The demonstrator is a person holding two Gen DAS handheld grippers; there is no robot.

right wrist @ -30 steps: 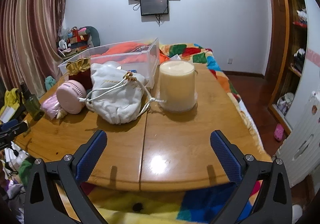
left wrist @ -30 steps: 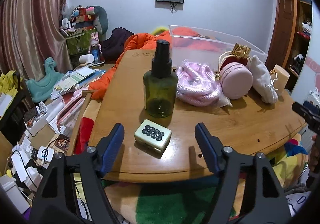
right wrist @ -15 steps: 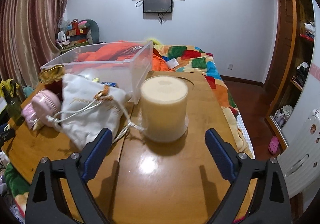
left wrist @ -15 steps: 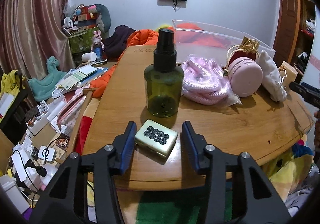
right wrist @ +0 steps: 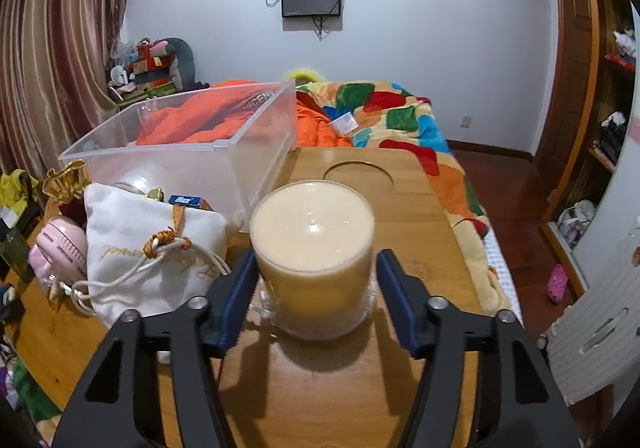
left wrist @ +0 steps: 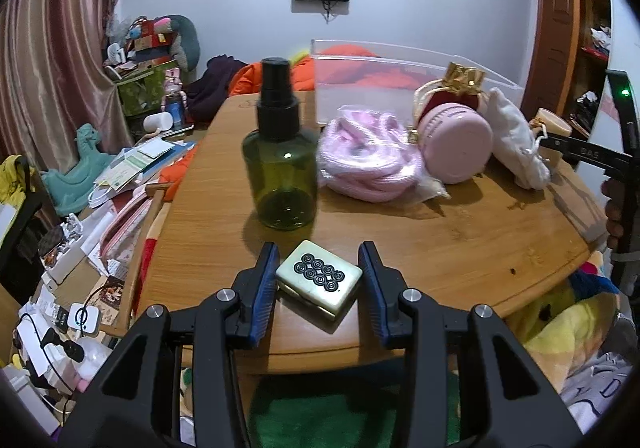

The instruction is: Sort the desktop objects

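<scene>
A pale green mahjong tile [left wrist: 318, 280] with black rings lies near the wooden table's [left wrist: 460, 248] front edge. My left gripper [left wrist: 318, 258] is closing on it, and both blue pads touch its corners. Just behind stands a green spray bottle [left wrist: 282, 167]. In the right wrist view a cream candle in a glass jar [right wrist: 314, 260] stands on the table [right wrist: 400, 368]. My right gripper [right wrist: 316, 262] is closing around its lower part, the pads against its sides. That gripper also shows as a dark bar, my right gripper [left wrist: 580, 153], at the left wrist view's right edge.
A clear plastic bin [right wrist: 192, 139] stands at the table's back. In front of it lie a white drawstring pouch [right wrist: 148, 248], a pink round case [left wrist: 456, 147], a pink rope bundle [left wrist: 368, 163] and a red pouch with gold trim [left wrist: 460, 87]. Clutter covers the floor on the left.
The left jaws narrowed from wide open until they met the tile. The right gripper moved forward to the candle jar, and its jaws came in from fully open to the jar's sides.
</scene>
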